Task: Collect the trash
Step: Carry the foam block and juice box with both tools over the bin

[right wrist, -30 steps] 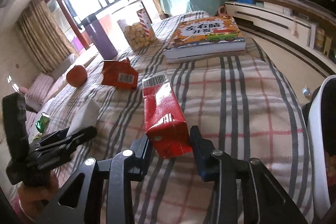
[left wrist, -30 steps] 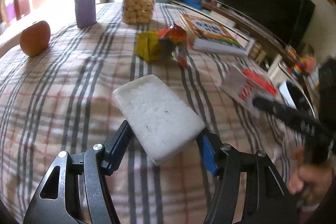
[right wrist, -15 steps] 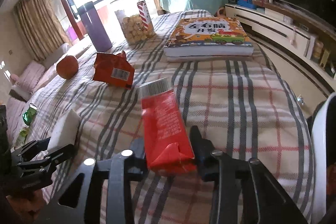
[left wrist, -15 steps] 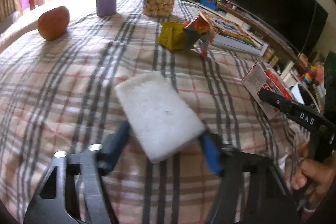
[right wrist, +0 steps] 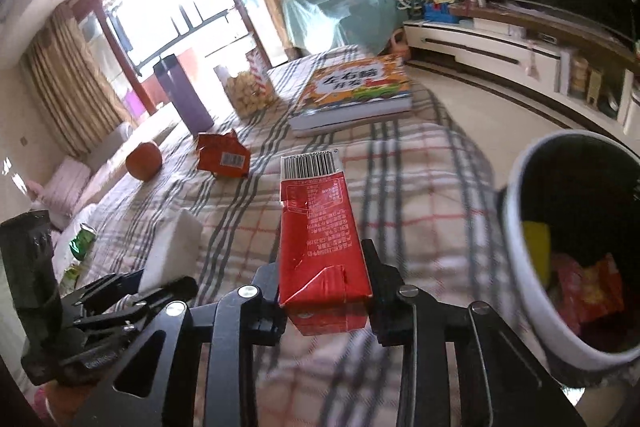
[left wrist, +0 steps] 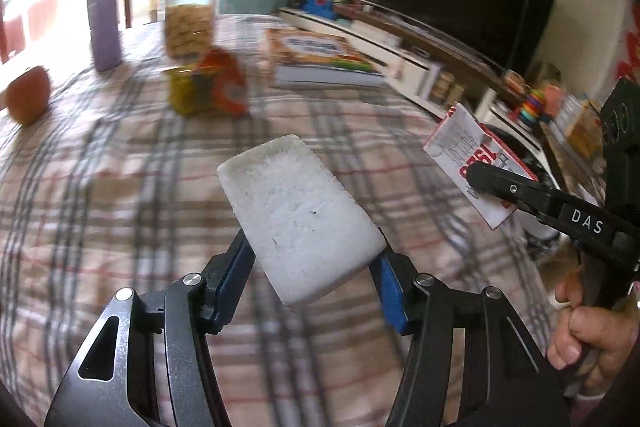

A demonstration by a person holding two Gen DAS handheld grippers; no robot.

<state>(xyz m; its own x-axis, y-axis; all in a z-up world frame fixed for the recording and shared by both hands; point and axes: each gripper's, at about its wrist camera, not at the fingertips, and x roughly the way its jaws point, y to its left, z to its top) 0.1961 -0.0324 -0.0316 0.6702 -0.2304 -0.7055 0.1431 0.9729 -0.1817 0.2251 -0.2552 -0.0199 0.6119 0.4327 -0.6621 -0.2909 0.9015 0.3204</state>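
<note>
Pinching a porous white foam block (left wrist: 300,223), left gripper (left wrist: 310,291); right gripper (right wrist: 324,291) squeezing a creased red carton (right wrist: 320,239).

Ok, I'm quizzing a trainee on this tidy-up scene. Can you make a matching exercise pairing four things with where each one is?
Things:
1. white foam block
2. red carton
3. book
4. trash bin

Places:
a. beside the table edge, wrappers inside
b. in the right gripper
c. lying flat at the table's far end
d. in the left gripper

Pairs: 1-d, 2-b, 3-c, 4-a
</note>
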